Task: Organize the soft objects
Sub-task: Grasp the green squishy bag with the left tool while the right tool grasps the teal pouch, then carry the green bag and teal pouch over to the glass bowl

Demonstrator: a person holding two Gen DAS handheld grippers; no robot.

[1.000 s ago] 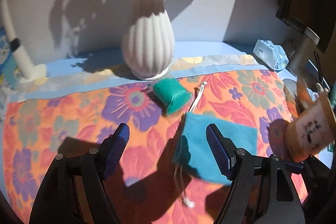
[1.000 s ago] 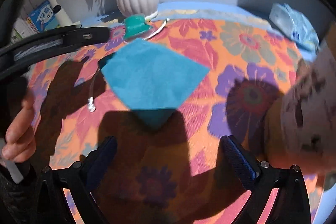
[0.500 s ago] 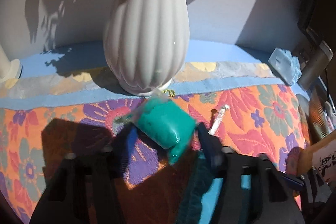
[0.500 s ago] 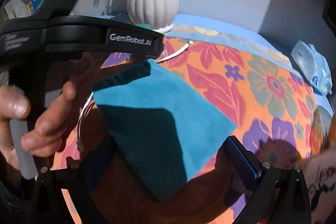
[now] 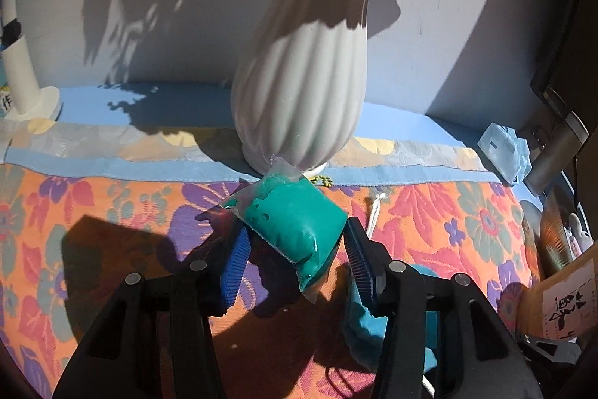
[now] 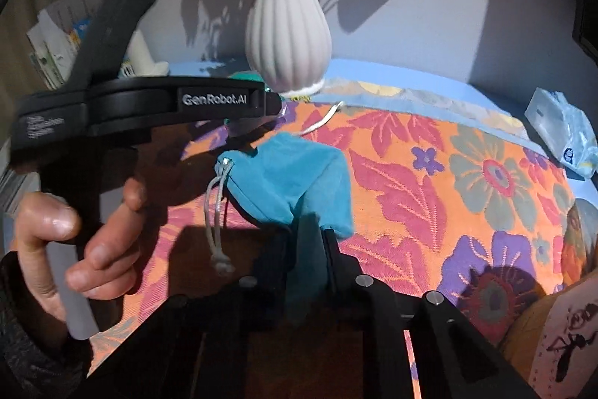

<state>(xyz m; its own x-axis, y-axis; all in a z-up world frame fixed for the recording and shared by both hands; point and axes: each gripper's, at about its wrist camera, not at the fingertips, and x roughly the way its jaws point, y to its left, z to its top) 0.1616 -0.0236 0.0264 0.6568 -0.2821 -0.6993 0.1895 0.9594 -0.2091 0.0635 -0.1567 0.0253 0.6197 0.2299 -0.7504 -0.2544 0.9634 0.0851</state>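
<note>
A green soft packet in clear plastic (image 5: 295, 219) lies on the floral cloth at the foot of the white ribbed vase (image 5: 302, 100). My left gripper (image 5: 295, 249) is open, its blue pads on either side of the packet's near end, not clamped. My right gripper (image 6: 308, 238) is shut on the corner of a teal drawstring pouch (image 6: 287, 182), which hangs bunched with its grey cord (image 6: 216, 223) dangling. The pouch also shows in the left wrist view (image 5: 370, 324), low right. The left gripper's body crosses the right wrist view and hides most of the packet there.
The floral tablecloth (image 6: 429, 182) covers the table. A tissue pack (image 5: 504, 148) lies at the back right, also in the right wrist view (image 6: 564, 133). A tan printed container (image 5: 560, 301) stands at the right edge. A white lamp base (image 5: 26, 92) stands back left.
My left gripper moved forward to the green packet and narrowed around it. My right gripper closed on the teal pouch's corner and lifted it so it bunches.
</note>
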